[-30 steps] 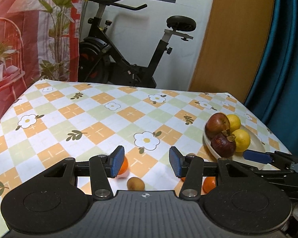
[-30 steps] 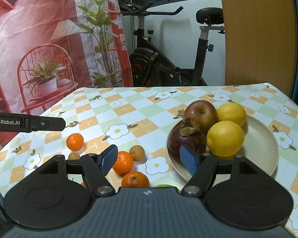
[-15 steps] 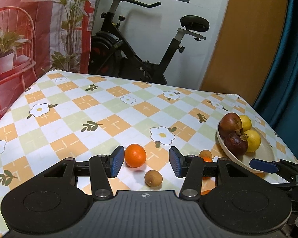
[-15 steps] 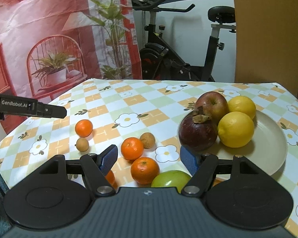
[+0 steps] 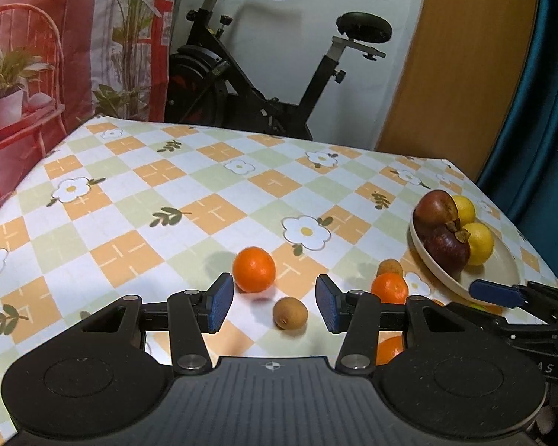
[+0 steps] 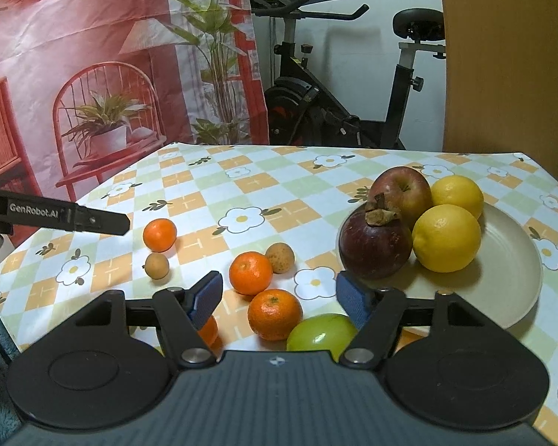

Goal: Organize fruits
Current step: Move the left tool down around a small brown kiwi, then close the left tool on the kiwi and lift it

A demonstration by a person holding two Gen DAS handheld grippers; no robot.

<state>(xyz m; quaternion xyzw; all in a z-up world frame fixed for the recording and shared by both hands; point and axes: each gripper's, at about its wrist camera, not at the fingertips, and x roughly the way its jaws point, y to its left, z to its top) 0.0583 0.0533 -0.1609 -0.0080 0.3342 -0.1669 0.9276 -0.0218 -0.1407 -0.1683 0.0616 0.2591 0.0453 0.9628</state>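
Note:
In the left wrist view my left gripper (image 5: 273,308) stands open low over the flowered tablecloth. A brown longan (image 5: 290,312) lies on the cloth between its blue pads, untouched, and an orange (image 5: 254,269) sits just beyond. In the right wrist view the jaws of my right gripper (image 6: 279,299) are closing. An orange (image 6: 275,314) and a green fruit (image 6: 321,332) lie on the cloth between them, and neither pad touches them. The cream plate (image 6: 509,297) at right holds a mangosteen (image 6: 375,247), an apple (image 6: 401,193) and two lemons (image 6: 446,238).
More oranges (image 6: 250,273) (image 6: 160,235) and longans (image 6: 280,257) (image 6: 157,265) are scattered on the cloth left of the plate. A finger of the left gripper (image 6: 93,219) reaches in from the left. An exercise bike (image 5: 264,74) stands behind the table's far edge.
Both cameras have drawn back, so the loose fruit now lies farther out in front of the fingers and the green fruit has come into view. The right jaws have narrowed a little.

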